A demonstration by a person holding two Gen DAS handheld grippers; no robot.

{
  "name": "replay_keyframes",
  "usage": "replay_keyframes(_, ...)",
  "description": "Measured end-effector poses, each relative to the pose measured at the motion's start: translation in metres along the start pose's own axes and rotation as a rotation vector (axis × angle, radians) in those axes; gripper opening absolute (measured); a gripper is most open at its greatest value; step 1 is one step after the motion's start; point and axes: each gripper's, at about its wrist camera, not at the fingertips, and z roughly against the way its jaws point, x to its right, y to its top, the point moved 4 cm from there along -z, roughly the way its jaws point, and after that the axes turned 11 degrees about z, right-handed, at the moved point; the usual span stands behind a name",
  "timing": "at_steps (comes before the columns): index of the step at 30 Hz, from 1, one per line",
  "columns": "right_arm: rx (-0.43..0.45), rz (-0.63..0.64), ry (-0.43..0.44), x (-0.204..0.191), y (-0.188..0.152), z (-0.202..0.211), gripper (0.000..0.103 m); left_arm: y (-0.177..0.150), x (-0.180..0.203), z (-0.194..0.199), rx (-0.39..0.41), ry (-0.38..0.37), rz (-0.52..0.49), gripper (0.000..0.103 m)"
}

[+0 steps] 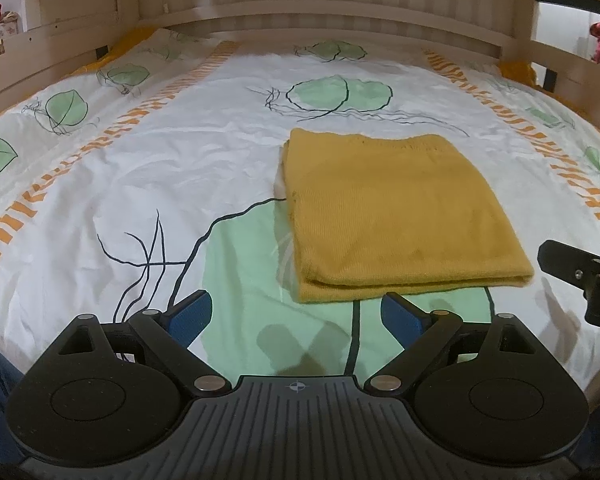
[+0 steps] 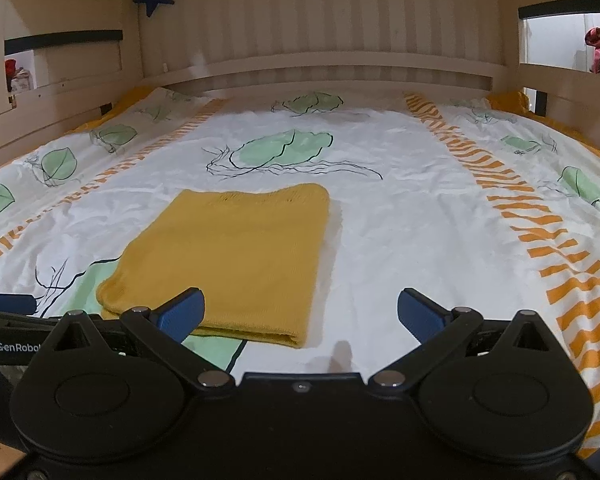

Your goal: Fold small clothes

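From the left wrist, the left tongs [image 1: 296, 316] are seen spread apart, empty, above the bed's [image 1: 140, 168] near edge. A folded yellow cloth [image 1: 396, 216] lies flat just beyond them, its long axis running from near edge toward the headboard [image 1: 320, 20].

From the right wrist, the right tongs [image 2: 300, 314] are likewise held apart and empty; the cloth [image 2: 236, 256] lies ahead-left, folded edge nearest.
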Motion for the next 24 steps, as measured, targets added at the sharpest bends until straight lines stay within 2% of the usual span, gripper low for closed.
replay_keyframes(24,-0.025,-0.012,0.026,-0.0021,-0.0025,-0.0032,0.102,-0.0036,0.0017,-0.0036,-0.024,0.0,0.001,0.092)
